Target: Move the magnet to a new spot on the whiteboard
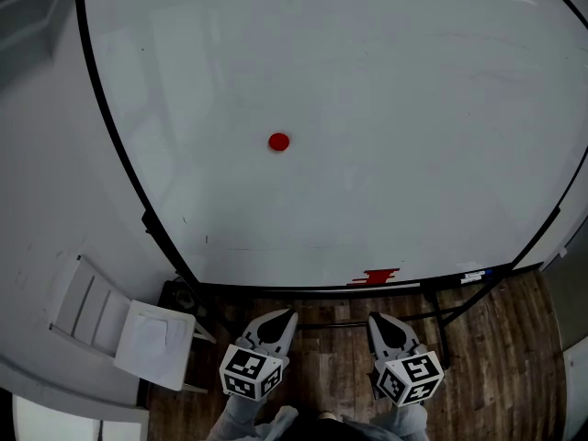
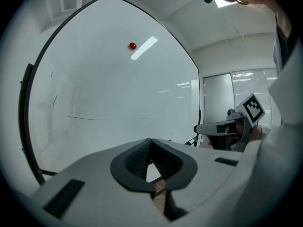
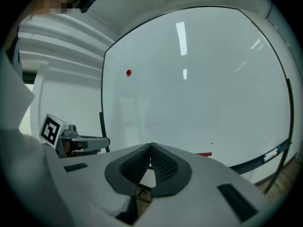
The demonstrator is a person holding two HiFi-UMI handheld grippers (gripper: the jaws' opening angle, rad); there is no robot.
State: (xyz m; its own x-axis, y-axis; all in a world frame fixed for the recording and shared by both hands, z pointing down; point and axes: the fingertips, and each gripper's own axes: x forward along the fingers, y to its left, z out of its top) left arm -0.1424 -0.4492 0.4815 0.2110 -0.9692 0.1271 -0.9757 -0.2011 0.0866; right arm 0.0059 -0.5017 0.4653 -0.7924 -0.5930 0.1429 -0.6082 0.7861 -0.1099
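magnet [image 1: 279,141], small, round and red, sits on the whiteboard [image 1: 395,81] a little left of the board's middle, on bare white surface and well apart from every edge. being a disc, it has no long axis to line up with, so the approach angle looks free.

both tools hang low, below the board's bottom edge and well apart from the magnet. the left gripper [image 1: 278,320] has its jaws pressed together, tips meeting with nothing between them. the right gripper [image 1: 383,325] is the same: jaws together, empty.

the relation that matters is direction. in the head view the magnet lies almost straight at 12 o'clock from the left gripper, and at about 11 o'clock from the right gripper, across a longer diagonal. the left gripper view puts the magnet high at roughly 12 o'clock above its jaw tips. the right gripper view has it off at 11 o'clock. so the left gripper looks the nearer and better aligned one, needing a plain upward reach, with its jaws spread before they come round the disc.

a red object [image 1: 377,277] lies at the board's bottom edge, at 12 o'clock from the right gripper, well apart from the magnet.
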